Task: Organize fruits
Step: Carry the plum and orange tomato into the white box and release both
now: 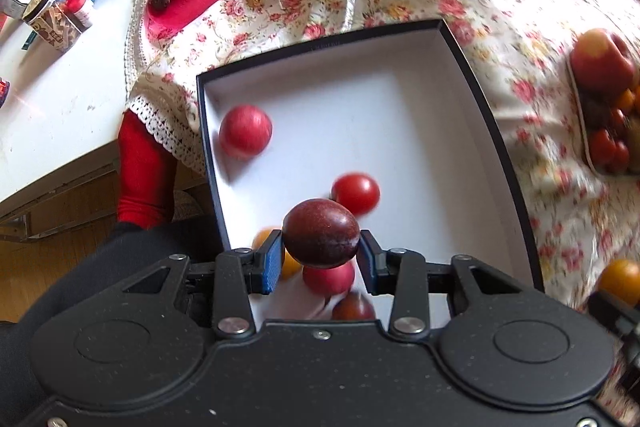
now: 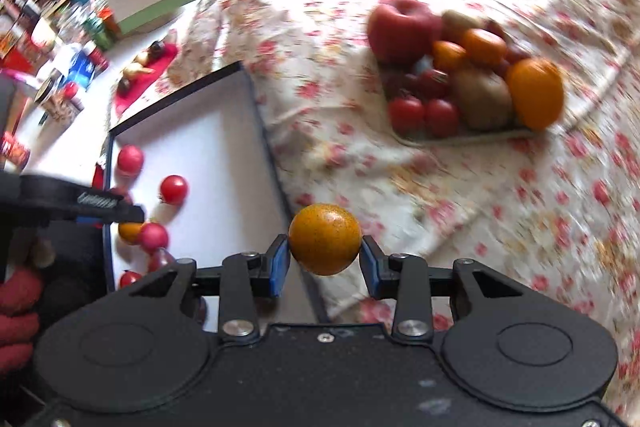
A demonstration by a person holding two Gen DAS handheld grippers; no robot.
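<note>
Left gripper is seen closed on a dark red plum, blue pads pressed to both flanks, pointed steeply down over the near end of the black-rimmed white box; the drop point is judged directly below. Right gripper is clamped on a small orange citrus fruit, carried above the floral cloth just outside the box's right wall; the box lies to its left, so the left hand is judged nearer to release. Neither round fruit shows a marked long axis. Red fruits, apparently small tomatoes, and one orange piece are noted already in the box, crowded at the near end; the far part is bare. The source tray of apple, kiwis and citrus sits well apart, up and right
</note>
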